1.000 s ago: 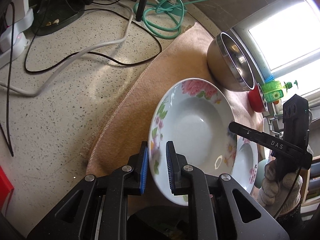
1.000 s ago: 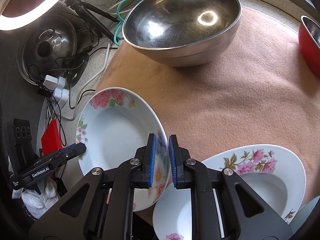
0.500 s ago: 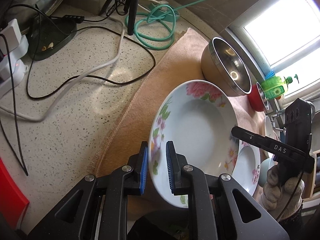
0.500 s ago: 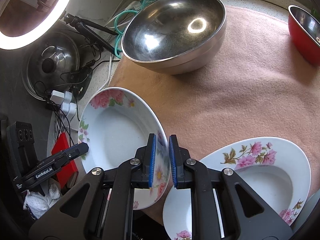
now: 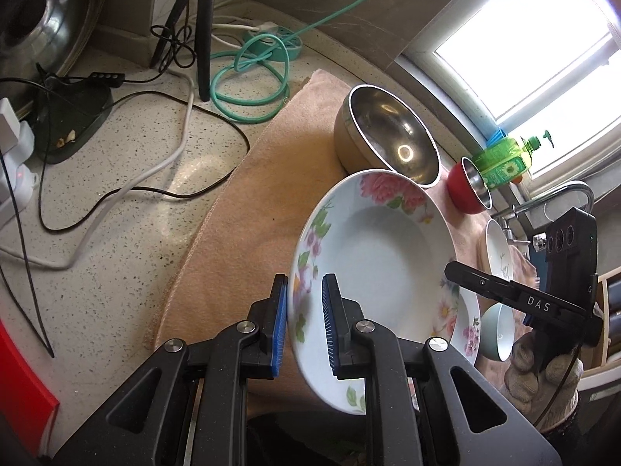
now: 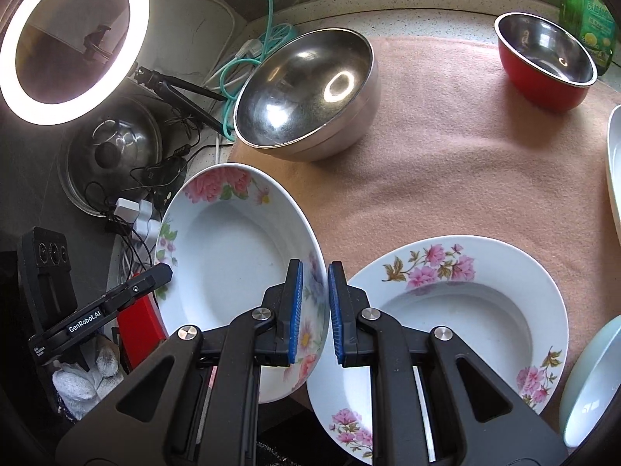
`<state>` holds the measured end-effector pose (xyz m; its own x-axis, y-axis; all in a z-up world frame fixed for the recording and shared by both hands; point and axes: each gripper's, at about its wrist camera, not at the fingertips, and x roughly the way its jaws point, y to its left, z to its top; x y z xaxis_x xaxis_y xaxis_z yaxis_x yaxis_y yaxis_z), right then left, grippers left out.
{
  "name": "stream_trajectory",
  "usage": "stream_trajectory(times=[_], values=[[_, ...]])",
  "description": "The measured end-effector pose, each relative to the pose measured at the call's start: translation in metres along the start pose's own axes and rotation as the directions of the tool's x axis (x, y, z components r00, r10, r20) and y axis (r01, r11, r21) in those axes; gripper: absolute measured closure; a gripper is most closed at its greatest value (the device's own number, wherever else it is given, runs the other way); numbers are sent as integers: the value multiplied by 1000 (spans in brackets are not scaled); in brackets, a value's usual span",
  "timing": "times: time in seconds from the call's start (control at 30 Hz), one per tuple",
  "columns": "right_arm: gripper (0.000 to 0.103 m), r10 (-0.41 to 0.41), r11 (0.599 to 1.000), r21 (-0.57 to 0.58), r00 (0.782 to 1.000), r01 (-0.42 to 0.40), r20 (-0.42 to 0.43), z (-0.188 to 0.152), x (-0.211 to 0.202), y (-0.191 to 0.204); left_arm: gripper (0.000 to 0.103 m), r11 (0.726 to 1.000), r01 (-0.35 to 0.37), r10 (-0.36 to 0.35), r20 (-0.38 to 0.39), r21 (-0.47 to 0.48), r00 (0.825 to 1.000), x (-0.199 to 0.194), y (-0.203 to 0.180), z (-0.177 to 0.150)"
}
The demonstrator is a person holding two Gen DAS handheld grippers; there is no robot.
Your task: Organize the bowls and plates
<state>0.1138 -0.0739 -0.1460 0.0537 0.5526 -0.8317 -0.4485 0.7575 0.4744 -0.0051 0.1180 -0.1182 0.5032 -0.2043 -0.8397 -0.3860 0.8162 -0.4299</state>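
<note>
A white deep plate with pink flowers (image 5: pixel 372 248) (image 6: pixel 233 256) hangs tilted above the pink towel (image 6: pixel 465 174). My left gripper (image 5: pixel 304 283) is shut on its left rim. On the opposite rim my right gripper (image 6: pixel 314 268) is shut too. Each gripper shows in the other's view, held by a gloved hand (image 5: pixel 543 372). A second floral plate (image 6: pixel 458 310) lies flat on the towel below. A large steel bowl (image 6: pixel 306 93), a red bowl (image 6: pixel 543 66) and a pale green bowl (image 6: pixel 590 380) also stand on the towel.
Cables (image 5: pixel 155 171) and a green hose (image 5: pixel 252 77) sprawl over the speckled counter to the left of the towel. A ring light (image 6: pixel 73 39) and a pot lid (image 6: pixel 112 151) stand at the back left. A green soap bottle (image 5: pixel 504 159) sits by the window, and another white dish (image 6: pixel 613 171) lies at the right edge.
Both grippers have risen with the floral plate held between them. The towel and bowls look farther below, and more of the second plate shows.
</note>
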Motion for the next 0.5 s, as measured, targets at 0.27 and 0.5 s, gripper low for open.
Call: stream_trajectory(times=[0.27,0.5], values=[[89,-32,996,89,999,29,37,-22,-34,-34,88,997,47,-44,-43,65,998,17,-34,-6],[89,-59,986,160,996,48,61,-42,-54,-60,88,990,77,-68,-81,117,994,32,-61,-14]])
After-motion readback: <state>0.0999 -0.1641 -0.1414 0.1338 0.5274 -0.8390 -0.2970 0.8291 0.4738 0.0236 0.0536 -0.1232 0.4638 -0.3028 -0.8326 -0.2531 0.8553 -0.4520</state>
